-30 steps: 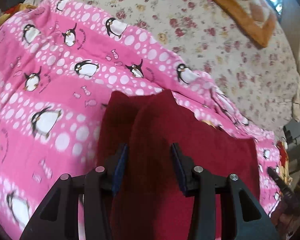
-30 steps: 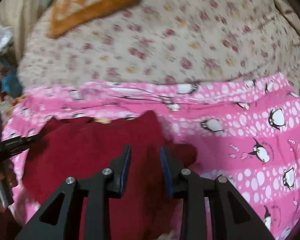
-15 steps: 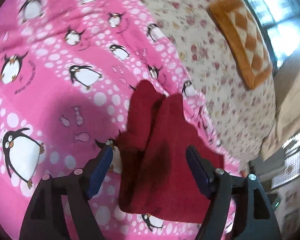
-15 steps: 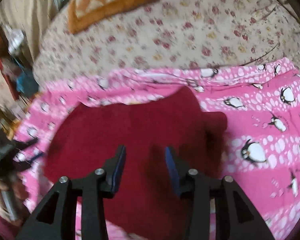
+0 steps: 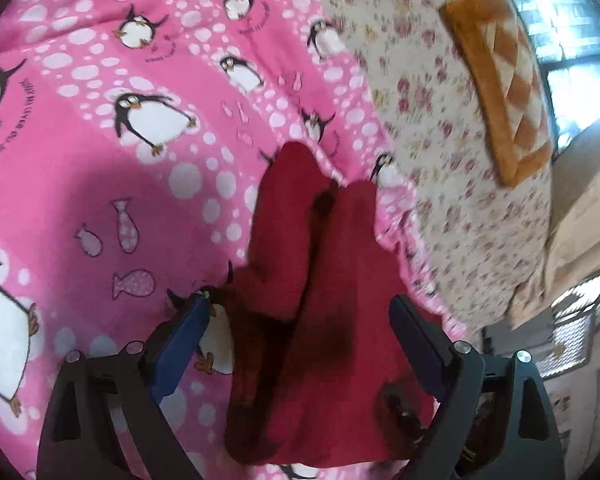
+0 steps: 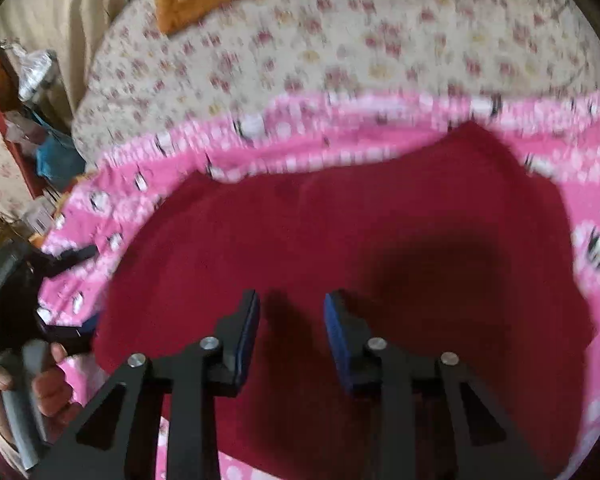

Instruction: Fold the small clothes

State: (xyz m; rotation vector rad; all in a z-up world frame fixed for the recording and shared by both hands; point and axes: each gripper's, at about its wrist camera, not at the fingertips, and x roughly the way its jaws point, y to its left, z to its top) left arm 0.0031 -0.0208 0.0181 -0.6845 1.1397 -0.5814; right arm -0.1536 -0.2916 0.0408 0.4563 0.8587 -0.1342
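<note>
I'm seeing the left gripper (image 5: 300, 324) standing wide, jaws just been opening, the red garment (image 5: 312, 300) lying loose between them at lower centre on the pink penguin blanket (image 5: 100, 200). Right gripper (image 6: 292, 320) is sitting narrow, jaws just been closing, pads gripping nothing, hovering over the garment at frame centre.
</note>
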